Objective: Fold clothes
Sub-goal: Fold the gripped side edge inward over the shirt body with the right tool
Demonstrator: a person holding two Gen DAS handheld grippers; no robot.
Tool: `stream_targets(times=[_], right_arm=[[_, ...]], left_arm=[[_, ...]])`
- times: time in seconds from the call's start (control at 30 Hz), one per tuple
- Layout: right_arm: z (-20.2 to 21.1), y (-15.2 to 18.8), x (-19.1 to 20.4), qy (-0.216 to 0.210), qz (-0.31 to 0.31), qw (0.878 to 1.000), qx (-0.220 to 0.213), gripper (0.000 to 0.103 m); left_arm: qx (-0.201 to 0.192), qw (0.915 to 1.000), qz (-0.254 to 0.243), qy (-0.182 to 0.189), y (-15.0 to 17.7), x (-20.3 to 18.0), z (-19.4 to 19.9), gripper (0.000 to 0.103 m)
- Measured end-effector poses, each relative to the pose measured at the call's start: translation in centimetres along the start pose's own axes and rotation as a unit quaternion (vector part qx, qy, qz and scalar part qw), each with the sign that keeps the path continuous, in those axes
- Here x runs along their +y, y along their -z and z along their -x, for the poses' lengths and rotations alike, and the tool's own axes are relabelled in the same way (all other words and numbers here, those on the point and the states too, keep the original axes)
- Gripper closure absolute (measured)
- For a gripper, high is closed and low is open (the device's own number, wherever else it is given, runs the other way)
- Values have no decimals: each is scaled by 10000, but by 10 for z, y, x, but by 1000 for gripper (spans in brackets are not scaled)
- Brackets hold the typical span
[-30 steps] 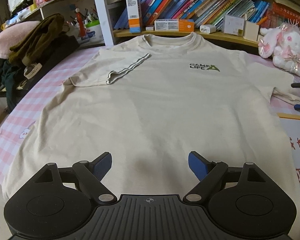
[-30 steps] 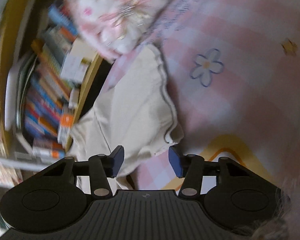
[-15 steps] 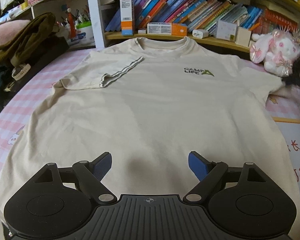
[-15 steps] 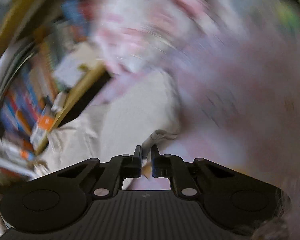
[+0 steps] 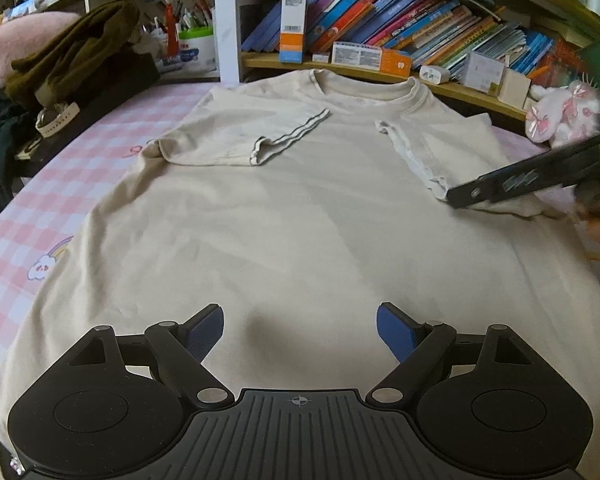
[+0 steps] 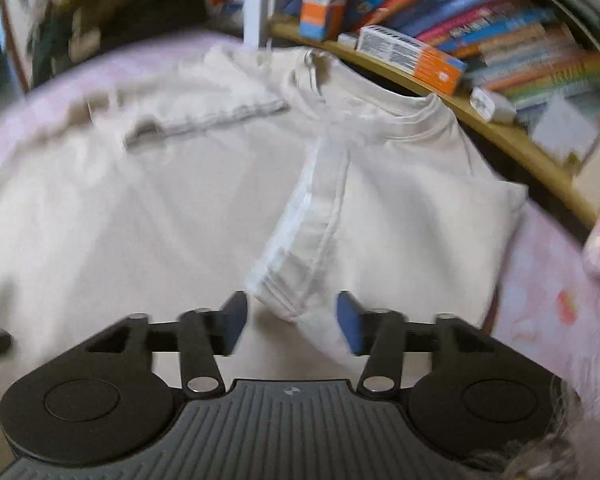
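Observation:
A beige T-shirt (image 5: pixel 292 216) lies flat on the pink checked cloth, collar toward the bookshelf. Both sleeves are folded in over the chest: the left sleeve (image 5: pixel 244 132) and the right sleeve (image 5: pixel 440 148). My left gripper (image 5: pixel 299 330) is open and empty above the shirt's lower hem. My right gripper (image 6: pixel 291 316) is open, its blue pads either side of the folded right sleeve's cuff (image 6: pixel 300 256), not gripping it. In the left wrist view the right gripper (image 5: pixel 524 180) shows as a dark bar at the sleeve's lower edge.
A bookshelf (image 5: pixel 400 32) runs behind the collar, with boxes on its ledge. A pile of dark and pink clothes (image 5: pixel 60 60) sits at the far left. A pink plush toy (image 5: pixel 564 112) sits at the far right. Pink checked cloth (image 5: pixel 40 208) borders the shirt.
My right gripper shut on the right sleeve's cuff, carried it over onto the chest, then opened and let it go. The sleeve now covers the chest logo. My left gripper stayed open.

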State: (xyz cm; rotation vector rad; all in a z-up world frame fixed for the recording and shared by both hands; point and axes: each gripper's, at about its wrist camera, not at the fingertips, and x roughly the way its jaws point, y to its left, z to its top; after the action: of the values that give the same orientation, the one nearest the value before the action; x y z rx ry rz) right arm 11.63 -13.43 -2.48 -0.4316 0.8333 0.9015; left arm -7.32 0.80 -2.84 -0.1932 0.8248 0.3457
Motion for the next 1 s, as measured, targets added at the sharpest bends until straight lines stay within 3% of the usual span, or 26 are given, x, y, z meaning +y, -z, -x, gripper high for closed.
stream_targets(times=[0.07, 0.23, 0.43, 0.6, 0.73, 0.77, 0.8, 0.9, 1.0], right_arm=[[9, 3, -13, -426, -460, 9980, -121, 52], [29, 12, -31, -276, -1189, 9921, -305, 50], [32, 0, -87, 760, -1695, 9814, -491, 50], [-2, -26, -143, 1063, -2077, 9719, -321, 52], [-32, -37, -170, 1170, -2475, 9616, -212, 68], [-38, -37, -174, 1118, -2586, 9594, -156, 87], [-39, -37, -177, 1262, -2618, 9568, -122, 99], [-38, -33, -189, 1663, -2876, 9431, -139, 102], [-41, -33, -190, 1786, -2618, 9484, -90, 100]], left_arm=[[17, 10000, 26, 19, -1, 3, -3, 17], [-84, 9999, 50, 110, -6, 8, -4, 17], [-148, 9995, -70, 261, -8, 9, -5, 17], [-464, 9988, -35, 142, -20, 27, -2, 17], [-649, 9978, 138, 15, -37, 48, -3, 17], [-702, 9974, 164, -3, -41, 53, -3, 17], [-754, 9970, 182, -12, -46, 58, -4, 17], [-814, 9965, -5, 180, -68, 65, -15, 17], [-890, 9939, -467, 459, -101, 62, -37, 17]])
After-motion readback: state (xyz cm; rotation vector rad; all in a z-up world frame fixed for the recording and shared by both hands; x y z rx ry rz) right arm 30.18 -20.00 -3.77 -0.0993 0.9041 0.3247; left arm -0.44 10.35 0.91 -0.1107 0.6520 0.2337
